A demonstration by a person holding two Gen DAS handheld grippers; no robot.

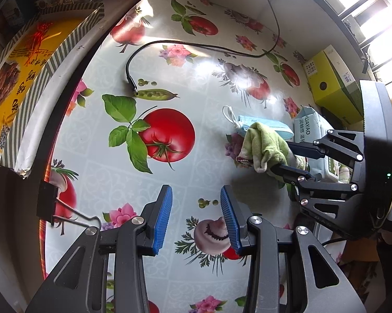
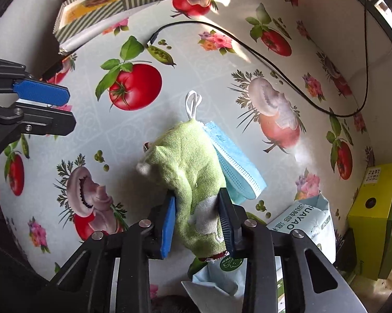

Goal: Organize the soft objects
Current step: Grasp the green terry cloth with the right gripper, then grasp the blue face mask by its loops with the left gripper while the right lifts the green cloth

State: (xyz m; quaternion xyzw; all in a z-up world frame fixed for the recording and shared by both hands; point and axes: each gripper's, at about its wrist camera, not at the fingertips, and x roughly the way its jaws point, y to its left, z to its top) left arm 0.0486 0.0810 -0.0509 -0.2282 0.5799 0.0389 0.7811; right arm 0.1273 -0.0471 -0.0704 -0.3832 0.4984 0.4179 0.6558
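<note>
A green knitted cloth lies bunched on the patterned tablecloth, and my right gripper is shut on its near end, both blue pads pressing into the fabric. In the left wrist view the same green cloth sits in the right gripper at the right side. Blue face masks with white ear loops lie under and beside the cloth; the masks show behind it. My left gripper hovers open over bare tablecloth, nothing between its pads; it also shows as the left gripper.
A black cable snakes across the far tablecloth. A pale tissue pack and a yellow-green box stand to the right. A printed striped box borders the left edge, and a black binder clip grips the table rim.
</note>
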